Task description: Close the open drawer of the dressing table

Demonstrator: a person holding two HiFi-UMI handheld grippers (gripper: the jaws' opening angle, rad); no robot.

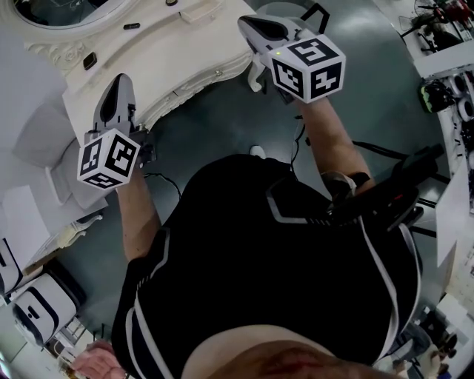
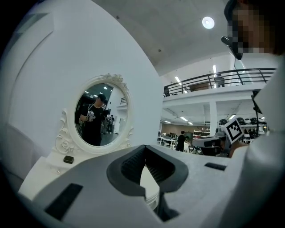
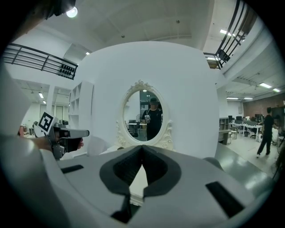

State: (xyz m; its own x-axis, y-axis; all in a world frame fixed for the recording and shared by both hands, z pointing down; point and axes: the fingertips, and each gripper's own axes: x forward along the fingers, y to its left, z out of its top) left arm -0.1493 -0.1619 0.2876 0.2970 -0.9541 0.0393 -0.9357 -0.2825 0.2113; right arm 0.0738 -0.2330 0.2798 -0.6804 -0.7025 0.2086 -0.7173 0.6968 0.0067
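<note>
The white dressing table (image 1: 159,55) stands ahead of me, its curved carved front edge (image 1: 200,78) facing me; no open drawer is discernible in any view. Its oval mirror (image 2: 100,113) (image 3: 144,116) reflects me. My left gripper (image 1: 122,80) hovers over the table's left front edge, shut and empty (image 2: 144,148). My right gripper (image 1: 248,22) reaches over the table's right front corner, also shut with nothing between its fingertips (image 3: 142,148). Each gripper view shows the other gripper held level beside it: the right gripper (image 2: 213,141) and the left gripper (image 3: 67,133).
Small black items (image 1: 89,61) (image 1: 131,26) lie on the tabletop. A white stool or seat (image 1: 63,185) stands left of me, and cables (image 1: 296,144) trail over the grey floor. Cluttered workbenches (image 1: 444,89) stand to the right.
</note>
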